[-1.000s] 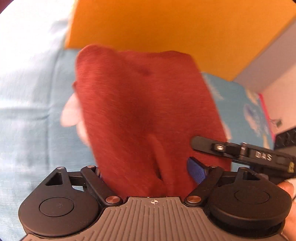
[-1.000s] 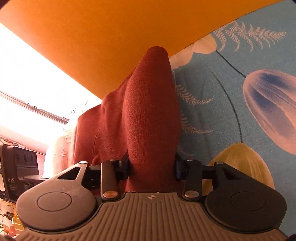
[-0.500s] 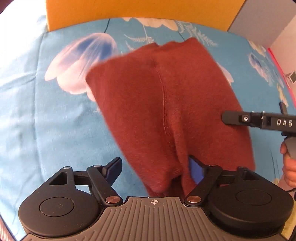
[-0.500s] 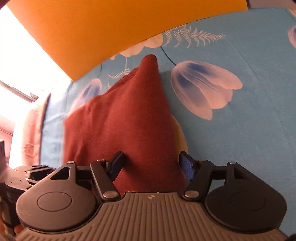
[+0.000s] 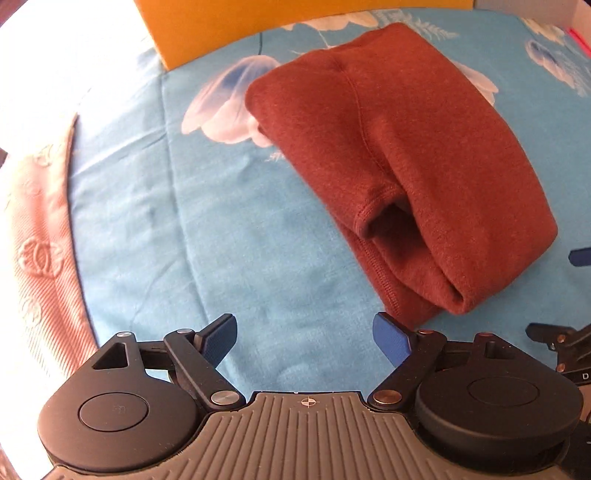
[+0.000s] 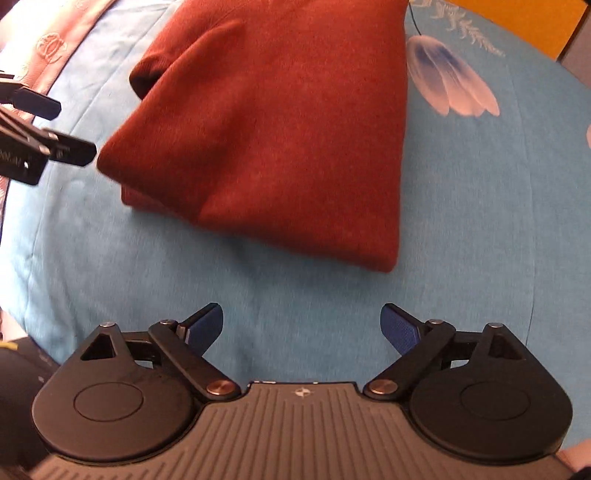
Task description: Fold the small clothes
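A rust-red knit garment lies folded in layers on the blue flowered sheet; its hemmed opening faces my left gripper. It also shows in the right wrist view. My left gripper is open and empty, just short of the garment's near left corner. My right gripper is open and empty, a short way back from the garment's near edge. The left gripper's fingers show at the left edge of the right wrist view.
An orange panel stands behind the sheet. A pink embroidered fabric runs along the left side of the sheet. The right gripper's tip shows at the right edge of the left wrist view.
Both grippers held the garment shut a second ago, then opened and let it go. The garment now lies flat and folded, and both grippers have pulled back from it.
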The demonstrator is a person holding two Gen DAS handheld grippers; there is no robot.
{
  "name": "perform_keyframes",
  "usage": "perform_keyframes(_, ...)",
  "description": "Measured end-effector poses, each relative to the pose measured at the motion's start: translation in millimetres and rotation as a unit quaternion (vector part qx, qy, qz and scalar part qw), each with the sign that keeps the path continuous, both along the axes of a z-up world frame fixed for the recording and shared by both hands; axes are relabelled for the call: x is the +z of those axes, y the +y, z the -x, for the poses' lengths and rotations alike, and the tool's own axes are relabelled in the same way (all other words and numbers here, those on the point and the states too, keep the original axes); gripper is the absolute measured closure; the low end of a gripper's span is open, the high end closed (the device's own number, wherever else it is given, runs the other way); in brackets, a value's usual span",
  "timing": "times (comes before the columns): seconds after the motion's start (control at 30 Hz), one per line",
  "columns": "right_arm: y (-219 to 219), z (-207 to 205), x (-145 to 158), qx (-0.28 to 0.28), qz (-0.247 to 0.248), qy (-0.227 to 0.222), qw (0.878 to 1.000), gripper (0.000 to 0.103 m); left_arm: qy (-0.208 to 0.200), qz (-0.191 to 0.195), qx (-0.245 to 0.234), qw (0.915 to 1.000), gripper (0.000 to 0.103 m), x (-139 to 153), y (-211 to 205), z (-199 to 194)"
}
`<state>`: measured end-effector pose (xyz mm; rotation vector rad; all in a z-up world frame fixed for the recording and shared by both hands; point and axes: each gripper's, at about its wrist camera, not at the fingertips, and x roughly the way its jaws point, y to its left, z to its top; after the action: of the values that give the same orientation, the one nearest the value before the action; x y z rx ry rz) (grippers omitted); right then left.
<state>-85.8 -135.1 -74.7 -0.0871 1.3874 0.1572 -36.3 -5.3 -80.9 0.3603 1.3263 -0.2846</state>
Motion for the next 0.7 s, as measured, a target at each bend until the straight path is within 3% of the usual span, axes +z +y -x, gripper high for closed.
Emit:
perform_keyframes(0.3, -28, 3, 61, -0.015, 0.024, -0.044, 0.999, 0.009, -0.018, -0.009, 0.057, 0.9982, 0.0, 45, 7, 3)
perform_keyframes(0.47, -32, 0, 86, -0.023, 0.03, -0.074, 0.997, 0.009, -0.026, -0.013, 0.052, 0.9982, 0.0, 53, -3, 3)
perform_keyframes(0.7, -23, 1, 98, -0.019, 0.026, -0.099, 0.995, 0.009, -0.025, -0.031, 0.056, 0.9977, 0.0, 55, -8, 3)
